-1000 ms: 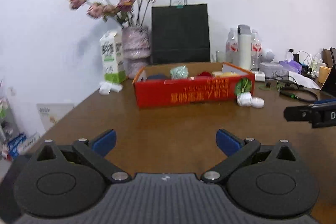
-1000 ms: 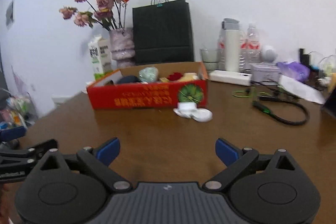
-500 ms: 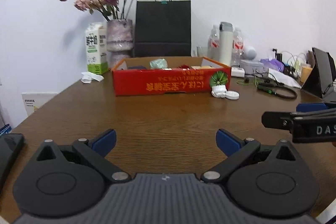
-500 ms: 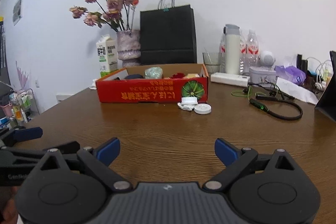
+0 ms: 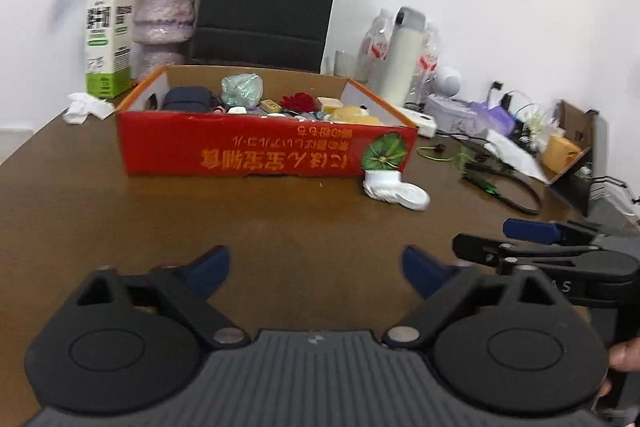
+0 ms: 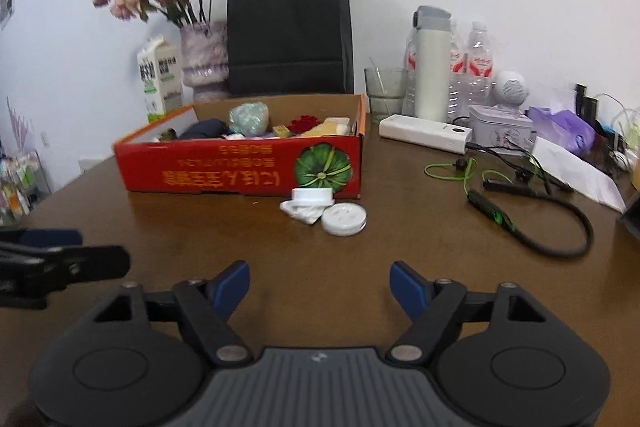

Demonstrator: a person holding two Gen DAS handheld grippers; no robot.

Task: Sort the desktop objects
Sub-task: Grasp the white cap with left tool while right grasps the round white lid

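Both grippers are held low over the brown table [image 6: 400, 227], and nothing is seen between the jaws of either. On the left gripper [image 5: 316, 269] the jaws are closing with only bare wood between the blue pads; the same is true of the right gripper [image 6: 320, 285]. Neither one is gripping anything.

Most small objects are already gathered inside the red cardboard box [image 6: 240, 171], which stands in the middle of the table. Just in front of its right corner, a white round lid [image 6: 344, 219] lies flat, touching a white cap and a crumpled white piece [image 6: 306, 205] (what exactly this piece is cannot be told). A green-and-black neckband cable [image 6: 532, 227] is left further right, well apart from the box.

The step in hand is judged to be an approach to the white items near the box, probably by the right gripper, which faces them more directly. For a good pick, the jaws should be opened wide again before arrival, since the lid is flat and low. It should be taken across its edge, with the pads brought down close to the wood, and the neighbouring cap should not be pushed under the box wall.
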